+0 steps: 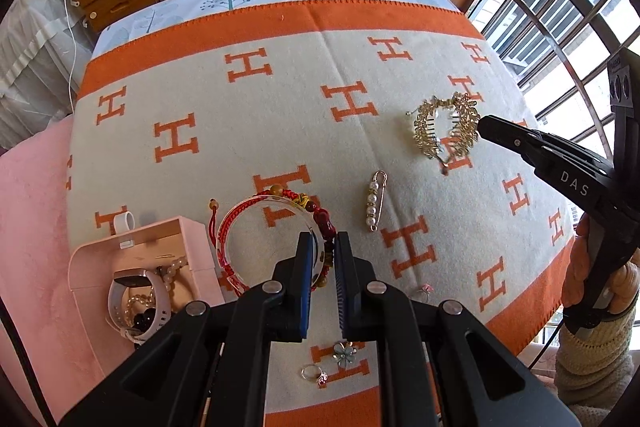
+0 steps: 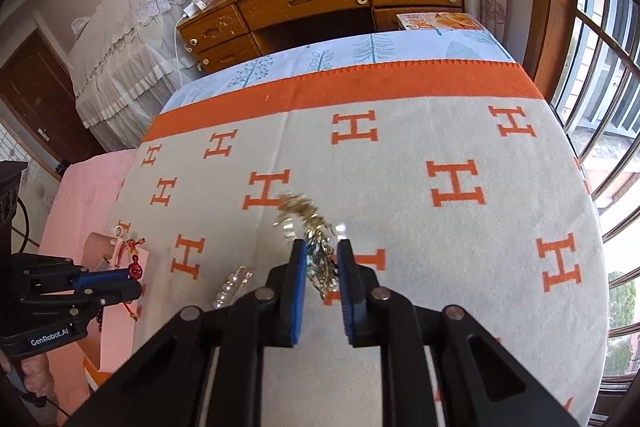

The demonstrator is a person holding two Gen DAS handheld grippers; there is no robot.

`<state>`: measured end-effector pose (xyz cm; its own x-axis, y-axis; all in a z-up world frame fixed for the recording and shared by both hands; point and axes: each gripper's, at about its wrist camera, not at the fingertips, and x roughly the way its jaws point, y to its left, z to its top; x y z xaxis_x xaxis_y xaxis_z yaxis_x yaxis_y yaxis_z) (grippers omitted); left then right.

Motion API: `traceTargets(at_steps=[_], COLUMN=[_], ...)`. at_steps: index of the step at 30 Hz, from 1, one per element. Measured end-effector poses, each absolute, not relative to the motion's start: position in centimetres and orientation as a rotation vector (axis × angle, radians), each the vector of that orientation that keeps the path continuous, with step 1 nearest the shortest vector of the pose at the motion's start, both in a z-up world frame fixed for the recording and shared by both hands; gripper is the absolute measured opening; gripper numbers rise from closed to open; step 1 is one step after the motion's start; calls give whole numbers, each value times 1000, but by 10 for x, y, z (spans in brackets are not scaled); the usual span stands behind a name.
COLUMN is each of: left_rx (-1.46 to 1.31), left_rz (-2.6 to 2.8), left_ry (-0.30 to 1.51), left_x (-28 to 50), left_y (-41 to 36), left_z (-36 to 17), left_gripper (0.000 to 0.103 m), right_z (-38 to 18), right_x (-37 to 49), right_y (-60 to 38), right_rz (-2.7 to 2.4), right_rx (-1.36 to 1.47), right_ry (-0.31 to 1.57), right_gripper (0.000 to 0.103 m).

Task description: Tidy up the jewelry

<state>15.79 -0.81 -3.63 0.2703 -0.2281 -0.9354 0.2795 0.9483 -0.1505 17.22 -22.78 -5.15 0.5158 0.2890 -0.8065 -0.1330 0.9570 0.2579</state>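
Observation:
In the left wrist view my left gripper [image 1: 322,241] is shut on a red braided bracelet [image 1: 256,215] with dark red and amber beads, looped with a clear bangle just above the blanket. Beside it on the left stands an open pink box [image 1: 100,255] that holds a watch and pearl strands. My right gripper [image 2: 322,247] is shut on a gold leaf hair comb [image 2: 310,223], which hangs from its pads. From the left wrist the gold comb [image 1: 444,127] shows at the right gripper's [image 1: 482,125] tip. A pearl pin [image 1: 374,201] lies between the two grippers.
The orange and cream H-pattern blanket [image 1: 280,107] covers the bed. A flower ring [image 1: 344,353], a small ring [image 1: 314,373] and another tiny ring [image 1: 426,289] lie near its front edge. A wooden desk [image 2: 320,7] stands beyond the bed and a barred window [image 2: 608,107] to the right.

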Motion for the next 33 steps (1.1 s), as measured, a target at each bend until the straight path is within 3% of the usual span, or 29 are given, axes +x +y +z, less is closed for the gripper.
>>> traceTargets(at_steps=[7,12,14,17,21,26,33], left_rx=[11,-5,-7,-9,-9,-8,-3], left_rz=[-348,-336,-335,-341,-346,-349,-353], left_ry=[1173,1145,1145,1154,1170,1191,1213], left_x=[135,124,122,119,120,125,130], left_y=[13,28,33,35,35,29,19], left_z=[-4,9,10,7,1,-7,-14], left_gripper=[8,8,8,8,8,8,8], right_z=[-17,-27,-39,-58,-74,-78,-84], right_x=[152,168,176,183,183,182,174], right_y=[-197,-204,-208,-213,-220,-207,-180], right_rz=[277,264,244,208,250,299,336], right_rx=[96,190,195,183,192,40,-277], right_ry=[914,997,1040,1094,1148,1148,1104], right_gripper=[3,4,7,23,24,33,33])
